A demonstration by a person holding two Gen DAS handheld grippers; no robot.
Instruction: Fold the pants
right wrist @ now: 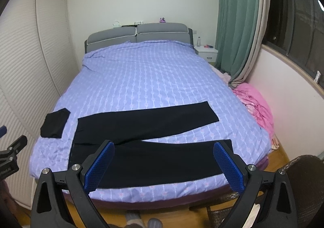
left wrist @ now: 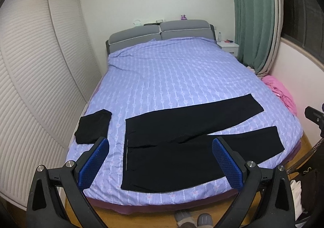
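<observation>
Black pants [left wrist: 172,147] lie flat across the foot of the bed, waistband to the left and both legs spread out to the right; they also show in the right wrist view [right wrist: 145,143]. My left gripper [left wrist: 161,145] is open and empty, held above the waist part near the bed's front edge. My right gripper [right wrist: 164,148] is open and empty, held above the near leg. A small folded black garment [left wrist: 93,127] lies on the bed left of the pants, also in the right wrist view [right wrist: 54,119].
The bed [left wrist: 172,70] has a purple patterned cover and a grey headboard [left wrist: 160,32]. A white louvred wardrobe [left wrist: 36,78] stands left. A pink blanket [right wrist: 255,102], green curtain [right wrist: 235,21] and white nightstand [right wrist: 207,52] are right. A wicker chair [right wrist: 303,173] stands near right.
</observation>
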